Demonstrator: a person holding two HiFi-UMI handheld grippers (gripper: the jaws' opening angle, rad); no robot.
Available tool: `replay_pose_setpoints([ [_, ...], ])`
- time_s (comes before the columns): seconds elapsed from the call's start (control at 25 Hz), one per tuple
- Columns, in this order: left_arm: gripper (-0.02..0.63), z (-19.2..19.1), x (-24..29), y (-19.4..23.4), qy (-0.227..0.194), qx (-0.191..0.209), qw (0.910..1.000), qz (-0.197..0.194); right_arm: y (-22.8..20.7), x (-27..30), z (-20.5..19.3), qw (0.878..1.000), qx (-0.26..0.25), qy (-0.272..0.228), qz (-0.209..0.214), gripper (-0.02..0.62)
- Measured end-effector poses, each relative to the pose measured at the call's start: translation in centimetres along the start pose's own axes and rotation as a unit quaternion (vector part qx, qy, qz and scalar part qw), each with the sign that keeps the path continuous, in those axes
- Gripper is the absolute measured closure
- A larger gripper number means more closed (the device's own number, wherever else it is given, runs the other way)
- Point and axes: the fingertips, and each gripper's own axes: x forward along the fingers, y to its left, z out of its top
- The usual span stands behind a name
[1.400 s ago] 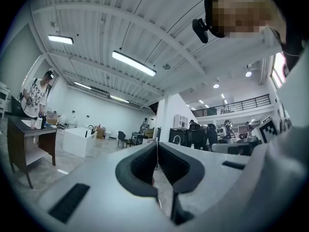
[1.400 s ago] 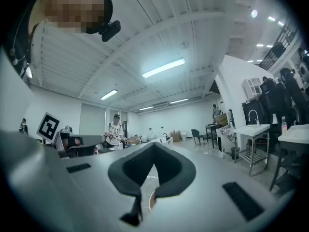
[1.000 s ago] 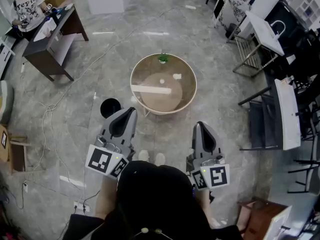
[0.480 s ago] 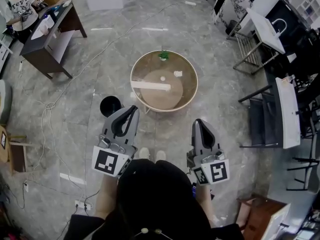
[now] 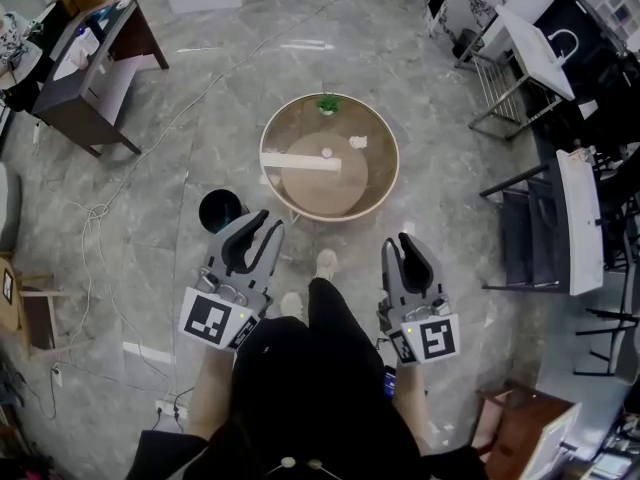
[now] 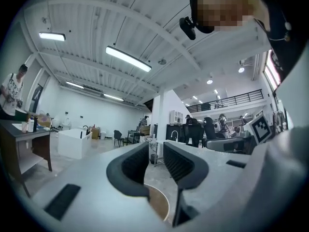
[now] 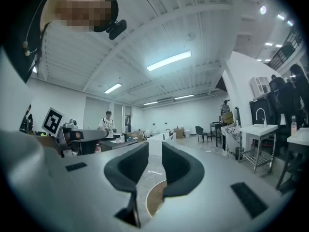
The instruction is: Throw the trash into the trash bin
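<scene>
The round tabletop (image 5: 385, 183) stands on the grey stone floor ahead of the person. It carries the trash: a crumpled white scrap (image 5: 357, 142) toward its right side and a small white ball-shaped bit (image 5: 325, 152) near its centre, the two apart from each other. A small green plant (image 5: 327, 103) sits at the far edge of the tabletop, and a pale flat strip (image 5: 300, 162) runs from the left edge toward the centre; whether it lies on the surface or under it cannot be told. The black trash bin (image 5: 220, 210) stands upright on the floor just beside the near-left edge of the tabletop, its mouth facing up. The left gripper (image 5: 268, 224) is held level short of the near edge, its tips close beside the trash bin. In the left gripper view the left gripper (image 6: 155, 149) has its jaws released and opening, with only the tabletop's rim and floor showing through the gap. The right gripper (image 5: 398, 243) is held level to the right, also short of the near edge and well apart from the scrap. In the right gripper view the right gripper (image 7: 154, 151) likewise has its jaws parted and opening, with nothing between them. The person's shoe (image 5: 325, 263) is stepped forward on the floor between the two grippers. A dark desk (image 5: 100, 78) stands far off to the upper left.
</scene>
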Motion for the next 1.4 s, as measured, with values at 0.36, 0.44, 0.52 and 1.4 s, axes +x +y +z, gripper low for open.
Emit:
replay_pose_setpoints([
  [0.36, 0.497, -1.9, 8.1, 4.3, 0.018, -0.022, 0.9995, 0.015, -8.0, 8.2, -4.4, 0.996, -0.024, 0.080, 0.002, 0.418],
  [0.44, 0.476, -2.2, 10.6, 5.5, 0.019, -0.031, 0.9991, 0.022, -10.3, 10.7, -6.4, 0.992, -0.051, 0.117, 0.012, 0.387],
  [0.52, 0.474, -2.2, 12.7, 6.6, 0.017, -0.026, 0.9987, 0.040, -12.6, 13.0, -9.0, 0.983, -0.077, 0.165, 0.026, 0.383],
  [1.4, 0.474, -18.5, 24.8, 16.0, 0.152, -0.036, 0.9839, 0.087, -24.7, 32.5, -38.4, 0.896, -0.134, 0.417, 0.067, 0.359],
])
